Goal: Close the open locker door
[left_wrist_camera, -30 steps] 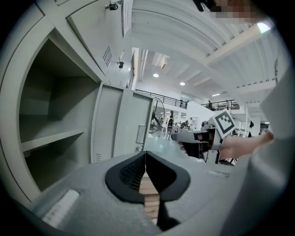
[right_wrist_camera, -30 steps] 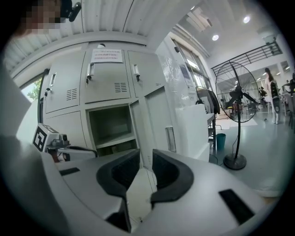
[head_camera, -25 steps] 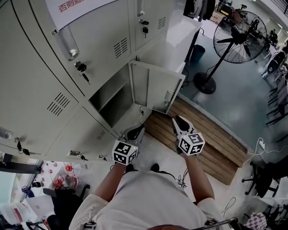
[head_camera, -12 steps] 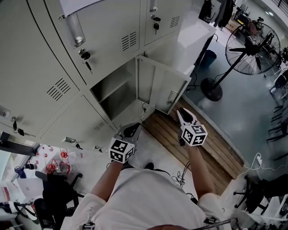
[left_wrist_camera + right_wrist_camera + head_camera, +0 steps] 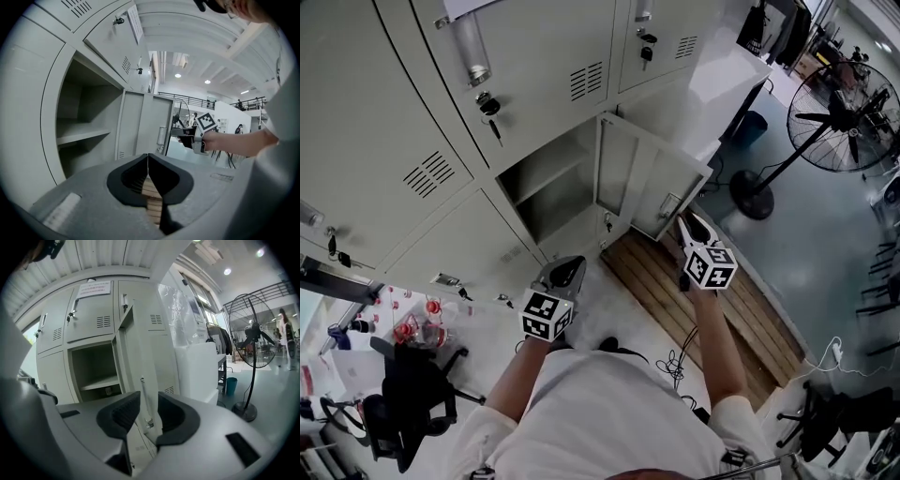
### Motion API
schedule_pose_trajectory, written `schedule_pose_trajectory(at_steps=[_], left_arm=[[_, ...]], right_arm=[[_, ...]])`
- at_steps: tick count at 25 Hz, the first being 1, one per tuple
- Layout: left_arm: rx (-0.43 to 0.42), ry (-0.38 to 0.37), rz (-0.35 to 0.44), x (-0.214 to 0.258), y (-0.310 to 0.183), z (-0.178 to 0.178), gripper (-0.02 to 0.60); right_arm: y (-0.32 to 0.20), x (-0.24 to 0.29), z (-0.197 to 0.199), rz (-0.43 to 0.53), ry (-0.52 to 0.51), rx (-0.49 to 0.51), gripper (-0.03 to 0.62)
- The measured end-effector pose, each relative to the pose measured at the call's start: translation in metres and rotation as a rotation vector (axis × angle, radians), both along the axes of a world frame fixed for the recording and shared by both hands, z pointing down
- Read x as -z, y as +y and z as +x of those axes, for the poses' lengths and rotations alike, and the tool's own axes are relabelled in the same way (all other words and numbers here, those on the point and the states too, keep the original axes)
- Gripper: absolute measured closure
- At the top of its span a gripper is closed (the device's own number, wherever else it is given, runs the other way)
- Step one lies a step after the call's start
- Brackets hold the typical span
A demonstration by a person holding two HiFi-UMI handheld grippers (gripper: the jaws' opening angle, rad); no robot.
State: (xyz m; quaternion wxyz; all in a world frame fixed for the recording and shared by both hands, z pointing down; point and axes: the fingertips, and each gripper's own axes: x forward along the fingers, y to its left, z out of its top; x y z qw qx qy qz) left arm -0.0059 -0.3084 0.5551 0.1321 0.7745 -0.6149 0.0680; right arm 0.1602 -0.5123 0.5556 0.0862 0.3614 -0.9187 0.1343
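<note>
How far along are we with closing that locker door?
Done: nothing on the door itself; the locker door stands wide open off its compartment. In hand: the right gripper is at the door's handle edge, jaws opening, the edge lined up between them, not gripped. The left gripper is shut, empty. Left: swing the door closed.
</note>
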Motion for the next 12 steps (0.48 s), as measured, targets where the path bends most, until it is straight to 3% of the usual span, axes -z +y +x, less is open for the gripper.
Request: schedule_pose_trajectory(at_steps=[12], left_arm=[[0.042, -0.008, 0.019, 0.006, 0.004, -0.023, 0.566]], right_arm=[[-0.019, 0.008, -0.013, 0.048, 0.023, 0.009, 0.477]])
